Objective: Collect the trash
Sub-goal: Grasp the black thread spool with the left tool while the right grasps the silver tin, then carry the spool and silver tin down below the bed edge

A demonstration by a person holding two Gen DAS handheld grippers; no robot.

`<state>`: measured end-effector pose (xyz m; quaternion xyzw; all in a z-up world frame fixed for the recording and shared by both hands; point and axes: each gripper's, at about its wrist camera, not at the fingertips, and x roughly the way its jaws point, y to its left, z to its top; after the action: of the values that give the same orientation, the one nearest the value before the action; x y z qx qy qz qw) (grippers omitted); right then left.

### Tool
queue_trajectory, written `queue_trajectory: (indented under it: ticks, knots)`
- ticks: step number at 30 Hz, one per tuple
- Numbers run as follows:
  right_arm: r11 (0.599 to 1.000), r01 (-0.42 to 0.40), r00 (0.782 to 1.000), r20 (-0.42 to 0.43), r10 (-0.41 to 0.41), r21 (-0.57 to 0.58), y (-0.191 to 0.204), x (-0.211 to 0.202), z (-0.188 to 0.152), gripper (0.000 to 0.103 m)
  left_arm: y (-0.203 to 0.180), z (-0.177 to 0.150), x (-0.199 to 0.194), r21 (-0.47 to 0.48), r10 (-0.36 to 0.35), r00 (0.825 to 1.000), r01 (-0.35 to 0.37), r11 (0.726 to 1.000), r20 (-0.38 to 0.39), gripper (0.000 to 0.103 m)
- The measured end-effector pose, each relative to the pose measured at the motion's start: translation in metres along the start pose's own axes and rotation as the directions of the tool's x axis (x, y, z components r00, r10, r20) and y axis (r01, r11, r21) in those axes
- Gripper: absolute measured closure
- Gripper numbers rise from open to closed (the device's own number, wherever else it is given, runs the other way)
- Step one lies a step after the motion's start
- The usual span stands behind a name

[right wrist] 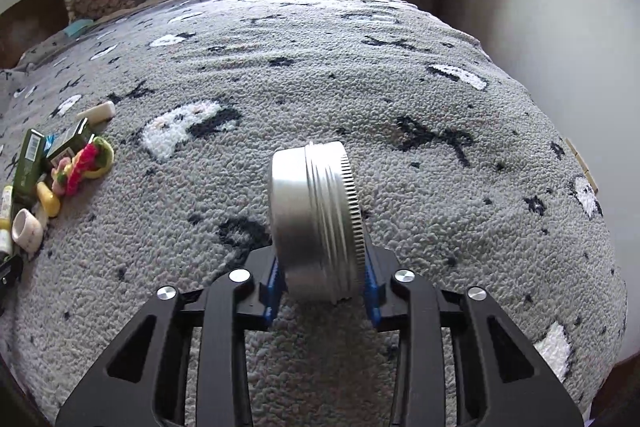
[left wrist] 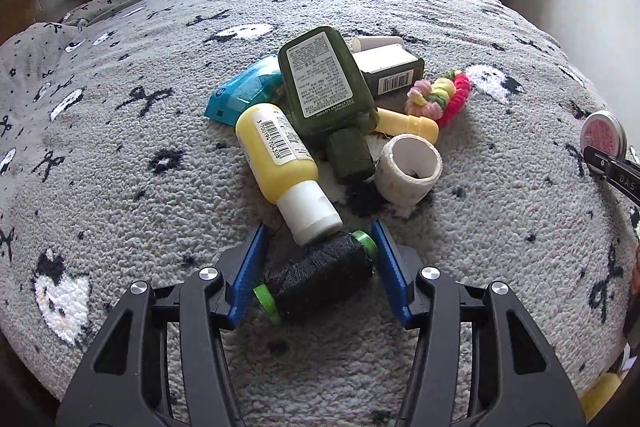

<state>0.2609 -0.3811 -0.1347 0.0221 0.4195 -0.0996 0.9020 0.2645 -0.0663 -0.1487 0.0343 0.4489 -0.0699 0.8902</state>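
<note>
Blue pads [left wrist: 386, 259] of the left gripper [left wrist: 320, 267] sit on both sides of a black thread spool [left wrist: 316, 275] with green ends; whether they squeeze it cannot be told. Just past its tips lie a yellow bottle [left wrist: 276, 155], a green lotion bottle [left wrist: 324, 83], a white tape roll [left wrist: 408, 167] and bright hair ties [left wrist: 440, 97] on the gray blanket [left wrist: 120, 155]. The right gripper [right wrist: 322, 287] is clamped on a round silver tin [right wrist: 316, 223], standing on edge between its fingers, with the pile far off to its left.

Bed [left wrist: 440, 27] with grey patterned blanket [right wrist: 360, 67]. On it: piled bottles [left wrist: 280, 155], blue packet [left wrist: 244, 93], tape roll [left wrist: 408, 169], scrunchies [left wrist: 440, 95], thread spool [left wrist: 316, 273].
</note>
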Motion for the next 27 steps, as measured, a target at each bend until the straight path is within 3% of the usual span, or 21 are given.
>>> queue_trajectory:
  ticks: [6, 14, 21, 27]
  knots:
    - [1.000, -0.009, 1.000, 0.027, 0.009, -0.026, 0.009, -0.028, -0.009, 0.074, 0.006, -0.010, -0.027, 0.003, -0.038, 0.999, 0.038, 0.999, 0.032, 0.052]
    - [0.995, -0.079, 0.989, 0.122, 0.086, -0.061, 0.030, -0.112, -0.029, 0.074, 0.018, -0.031, -0.093, -0.001, -0.092, 0.989, 0.093, 0.996, 0.114, 0.052]
    - [0.985, -0.136, 0.969, 0.195, 0.154, -0.103, 0.048, -0.187, -0.064, 0.074, 0.015, -0.065, -0.157, 0.047, -0.121, 0.977, 0.115, 0.992, 0.177, 0.052]
    - [0.970, -0.192, 0.958, 0.188, 0.219, -0.150, 0.060, -0.223, -0.102, 0.074, 0.012, -0.098, -0.199, 0.083, -0.133, 0.967, 0.118, 0.990, 0.219, 0.052]
